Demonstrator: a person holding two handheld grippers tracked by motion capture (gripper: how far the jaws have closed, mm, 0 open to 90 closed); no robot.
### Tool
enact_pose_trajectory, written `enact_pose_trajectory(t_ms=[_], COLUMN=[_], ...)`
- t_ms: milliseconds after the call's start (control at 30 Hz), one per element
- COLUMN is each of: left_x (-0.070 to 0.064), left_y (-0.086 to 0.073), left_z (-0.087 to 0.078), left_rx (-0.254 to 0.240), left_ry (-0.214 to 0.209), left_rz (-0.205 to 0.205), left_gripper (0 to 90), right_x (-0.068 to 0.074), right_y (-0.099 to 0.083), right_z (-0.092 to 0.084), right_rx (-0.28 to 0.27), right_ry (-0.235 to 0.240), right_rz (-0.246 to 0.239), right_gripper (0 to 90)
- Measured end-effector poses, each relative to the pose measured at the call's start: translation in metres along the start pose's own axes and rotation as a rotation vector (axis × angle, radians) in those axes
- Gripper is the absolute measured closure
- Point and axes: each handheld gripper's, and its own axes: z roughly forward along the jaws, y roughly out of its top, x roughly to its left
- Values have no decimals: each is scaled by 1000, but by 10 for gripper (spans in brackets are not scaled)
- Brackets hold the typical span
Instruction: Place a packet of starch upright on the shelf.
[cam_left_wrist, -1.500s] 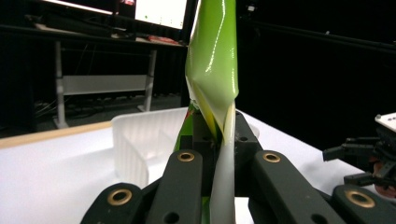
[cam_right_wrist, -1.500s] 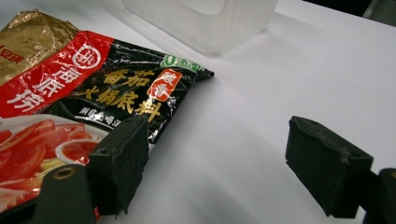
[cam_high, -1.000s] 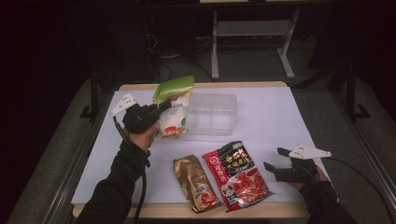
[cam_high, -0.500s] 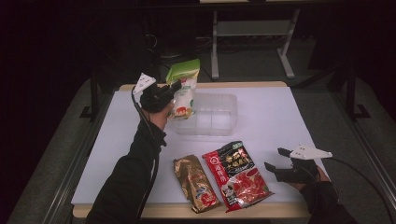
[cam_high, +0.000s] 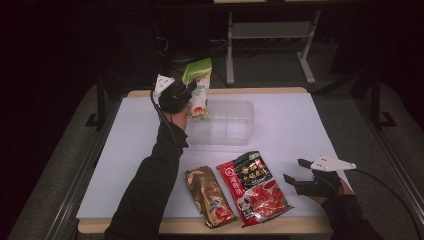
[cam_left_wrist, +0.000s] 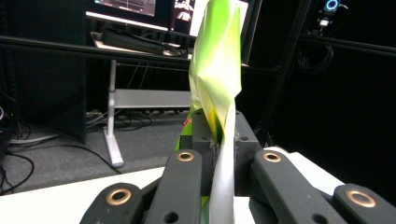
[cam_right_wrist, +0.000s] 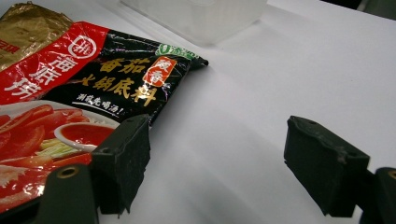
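Note:
My left gripper (cam_high: 191, 95) is shut on a green-topped snack bag (cam_high: 198, 85) and holds it up over the left end of a clear plastic bin (cam_high: 222, 122) at the table's far side. In the left gripper view the bag's green edge (cam_left_wrist: 215, 70) rises from between the closed jaws. A red and black sauce packet (cam_high: 252, 186) and a gold packet (cam_high: 208, 195) lie flat near the front edge. My right gripper (cam_high: 296, 170) rests on the table at the front right, open, its jaws empty beside the red packet (cam_right_wrist: 70, 107).
The white table top (cam_high: 300, 120) has bare room right of the bin and at the left. A metal stand (cam_high: 270, 35) and cables sit on the dark floor beyond the far edge.
The left gripper has carried the green bag away from me and to the right, from the table's left part to over the bin's left end. The right gripper has stayed put.

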Motion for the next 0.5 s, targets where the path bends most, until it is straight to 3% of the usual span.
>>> enact_pose_trajectory(t_ms=[100,167,300,433,500], left_x=[0,-2,-4,-11,-11], left_y=[-6,-11,-19,-26,-34], left_z=[6,9,11,16,19], left_rx=[-13,-10,-39,-13,32], left_ry=[-4,8,-4,-33,-38], left_rz=[-27,-11,-27,-33,-59], left_gripper=[840,837,823,803,793], right_x=[0,0,1,1,2], right_y=[0,-1,-1,0,0], right_z=[0,1,1,1,1], right_rx=[2,5,4,5,3], right_ry=[3,4,4,9,8], right_rz=[4,3,-3,-6,-8], right_gripper=[223,223,223,223,223])
